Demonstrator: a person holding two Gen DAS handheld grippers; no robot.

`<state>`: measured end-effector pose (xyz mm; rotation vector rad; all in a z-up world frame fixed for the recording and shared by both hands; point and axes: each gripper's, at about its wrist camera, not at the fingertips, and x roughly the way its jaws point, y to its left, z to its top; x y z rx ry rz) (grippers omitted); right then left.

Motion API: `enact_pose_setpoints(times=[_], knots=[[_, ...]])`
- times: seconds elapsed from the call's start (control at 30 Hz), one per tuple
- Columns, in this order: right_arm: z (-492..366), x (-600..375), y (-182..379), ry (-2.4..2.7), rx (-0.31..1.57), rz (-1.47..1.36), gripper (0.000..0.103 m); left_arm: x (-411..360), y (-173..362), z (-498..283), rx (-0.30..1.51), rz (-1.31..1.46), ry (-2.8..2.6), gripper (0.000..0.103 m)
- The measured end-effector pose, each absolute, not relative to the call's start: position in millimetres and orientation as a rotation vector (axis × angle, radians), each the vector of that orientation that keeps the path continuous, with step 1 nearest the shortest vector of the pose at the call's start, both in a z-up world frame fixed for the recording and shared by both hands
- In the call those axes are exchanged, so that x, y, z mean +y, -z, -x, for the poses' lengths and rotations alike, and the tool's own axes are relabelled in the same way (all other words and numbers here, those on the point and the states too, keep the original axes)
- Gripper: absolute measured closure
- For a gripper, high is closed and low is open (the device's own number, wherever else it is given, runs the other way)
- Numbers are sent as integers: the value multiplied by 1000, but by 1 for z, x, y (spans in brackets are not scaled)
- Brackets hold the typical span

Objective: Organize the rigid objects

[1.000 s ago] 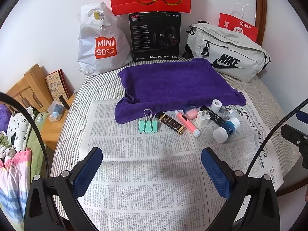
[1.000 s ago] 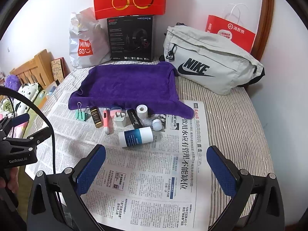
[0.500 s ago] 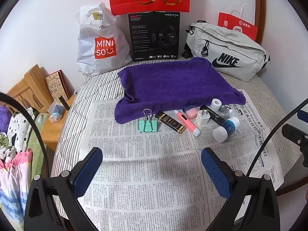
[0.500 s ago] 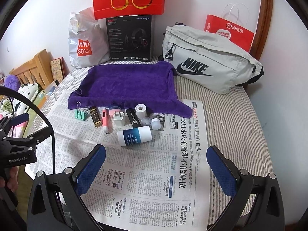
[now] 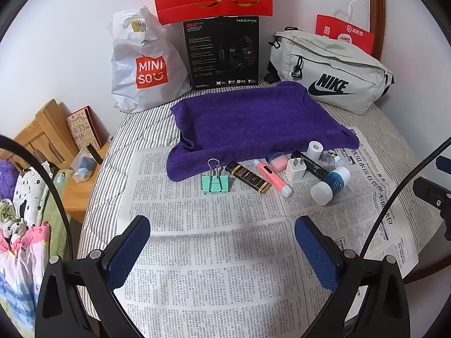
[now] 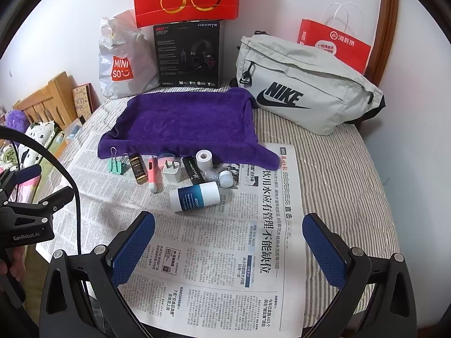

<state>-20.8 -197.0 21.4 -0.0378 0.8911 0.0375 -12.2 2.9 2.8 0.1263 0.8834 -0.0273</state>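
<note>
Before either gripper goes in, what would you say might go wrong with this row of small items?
The blue-and-white cylindrical bottle lies on its side on the newspaper and may roll if nudged. The white plug adapter, pink pen and black tube sit close together, so open fingers might knock neighbours.

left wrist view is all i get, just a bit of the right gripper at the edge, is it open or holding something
Observer: The right gripper is open, with nothing between its blue pads, above the printed newspaper.
Operator: whats nearest to it
Observer: The blue and white cylindrical bottle. It lies on its side, broadside across the right wrist view, ahead of the gripper.
Operator: can that camera see my left one
Observer: Only the black body of the left gripper, at that view's left edge. Its fingers are out of frame there.
</note>
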Motion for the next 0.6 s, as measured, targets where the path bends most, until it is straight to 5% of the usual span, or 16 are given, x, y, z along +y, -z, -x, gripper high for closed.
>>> enact_pose_setpoints(times=[0.6], knots=[[21,-198,-17,-41,896,35,0,2,-3,14,883,-134,31,0]])
